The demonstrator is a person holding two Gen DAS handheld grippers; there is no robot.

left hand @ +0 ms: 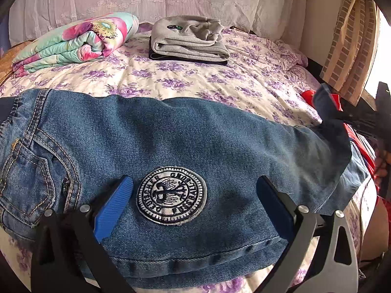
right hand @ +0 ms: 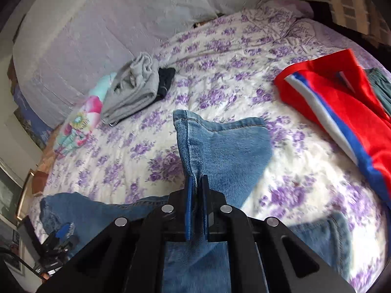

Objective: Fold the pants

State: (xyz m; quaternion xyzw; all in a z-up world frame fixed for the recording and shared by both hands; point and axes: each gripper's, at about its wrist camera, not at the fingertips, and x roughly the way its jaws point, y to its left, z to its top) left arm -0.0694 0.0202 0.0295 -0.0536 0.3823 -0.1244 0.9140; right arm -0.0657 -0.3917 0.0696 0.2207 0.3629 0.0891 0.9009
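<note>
Jeans (left hand: pixel 195 141) flat under L gripper (left hand: pixel 195 195), jaws wide, R gripper (right hand: pixel 196 183) pinching hem.

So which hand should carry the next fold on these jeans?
Right, probably. The right gripper is shut on the jeans' leg end, lifted off the bed. The left gripper is open, holding nothing.

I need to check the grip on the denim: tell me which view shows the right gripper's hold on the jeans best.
The right wrist view: the right gripper is shut on the jeans hem, denim pinched between its blue pads. The left wrist view shows that gripper only at the far right edge, lifting a corner; the grip itself is unclear there.
</note>
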